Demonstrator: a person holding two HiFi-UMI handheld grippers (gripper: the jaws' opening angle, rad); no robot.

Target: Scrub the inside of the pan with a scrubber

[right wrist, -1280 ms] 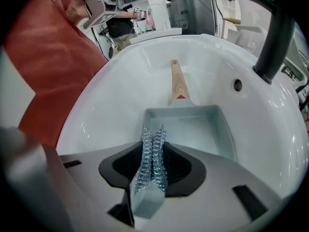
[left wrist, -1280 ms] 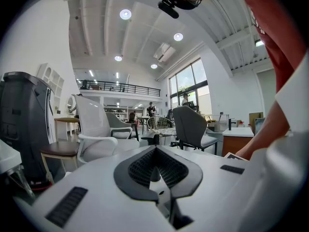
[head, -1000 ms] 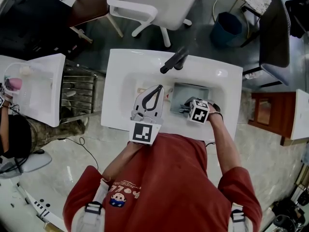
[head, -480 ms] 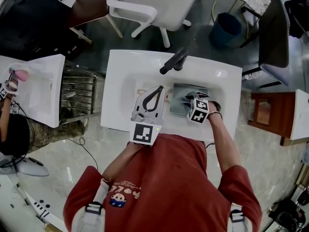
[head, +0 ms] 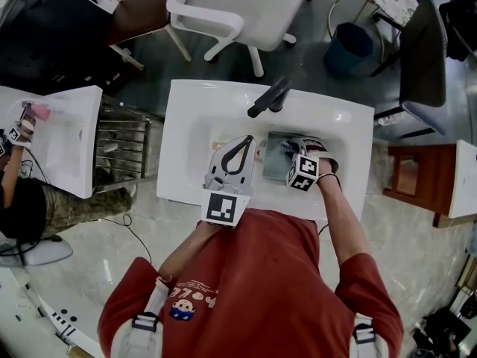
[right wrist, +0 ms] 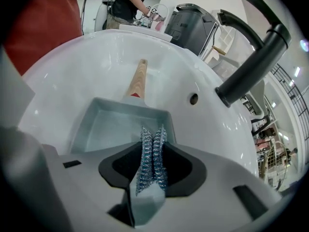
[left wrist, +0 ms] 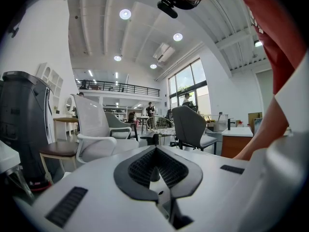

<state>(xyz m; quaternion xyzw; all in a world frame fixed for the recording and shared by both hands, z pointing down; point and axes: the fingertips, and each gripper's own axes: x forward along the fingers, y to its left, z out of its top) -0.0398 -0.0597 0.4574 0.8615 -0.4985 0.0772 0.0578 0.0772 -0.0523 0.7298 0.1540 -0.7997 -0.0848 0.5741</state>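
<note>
White sink [head: 186, 103] holds the square pan [right wrist: 111, 124] (wooden handle [right wrist: 137, 79]); right gripper [right wrist: 152, 132] pinches a steel scrubber [right wrist: 149, 158] over it, while left gripper [left wrist: 155, 151] hangs empty, jaws pressed together.

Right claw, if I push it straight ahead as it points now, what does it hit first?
Probably the floor of the pan: the right claw, shut on the scrubber, points into it near the far wall. Depth is hard to judge.

Pan [head: 276, 159] lies in the sink [head: 179, 129] — faucet [head: 270, 95] behind it.
</note>
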